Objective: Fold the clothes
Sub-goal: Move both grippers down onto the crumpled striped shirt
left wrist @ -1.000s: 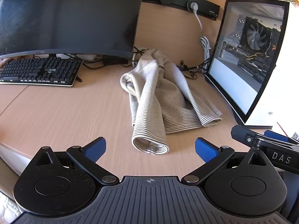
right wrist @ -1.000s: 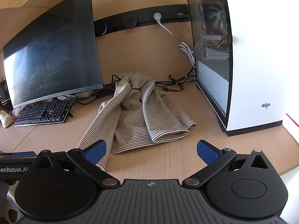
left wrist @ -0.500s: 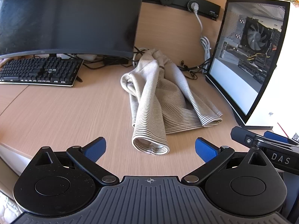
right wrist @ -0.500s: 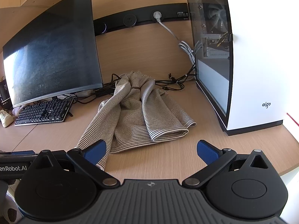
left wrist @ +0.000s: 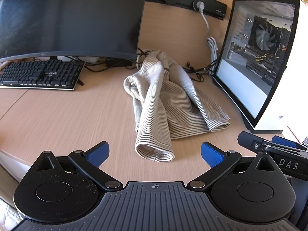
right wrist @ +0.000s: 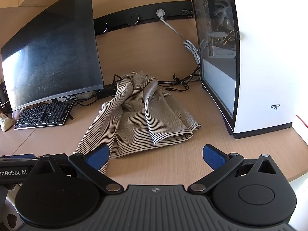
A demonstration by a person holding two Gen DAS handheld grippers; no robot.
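A beige striped garment (left wrist: 163, 104) lies crumpled on the wooden desk (left wrist: 57, 115), one sleeve end pointing toward me. It also shows in the right wrist view (right wrist: 138, 119). My left gripper (left wrist: 155, 153) is open and empty, just short of the near sleeve cuff (left wrist: 154, 152). My right gripper (right wrist: 156, 156) is open and empty, near the garment's front hem; its left blue pad (right wrist: 98, 156) overlaps the sleeve in view. The right gripper's body shows at the right edge of the left wrist view (left wrist: 273, 150).
A curved monitor (left wrist: 69, 19) and a black keyboard (left wrist: 38, 75) stand at the left. A white glass-sided PC case (right wrist: 250, 57) stands at the right. Cables (right wrist: 179, 84) lie behind the garment by the wall sockets. The desk's front edge is close below the grippers.
Both grippers have crept slightly forward toward the garment. The garment has not moved.
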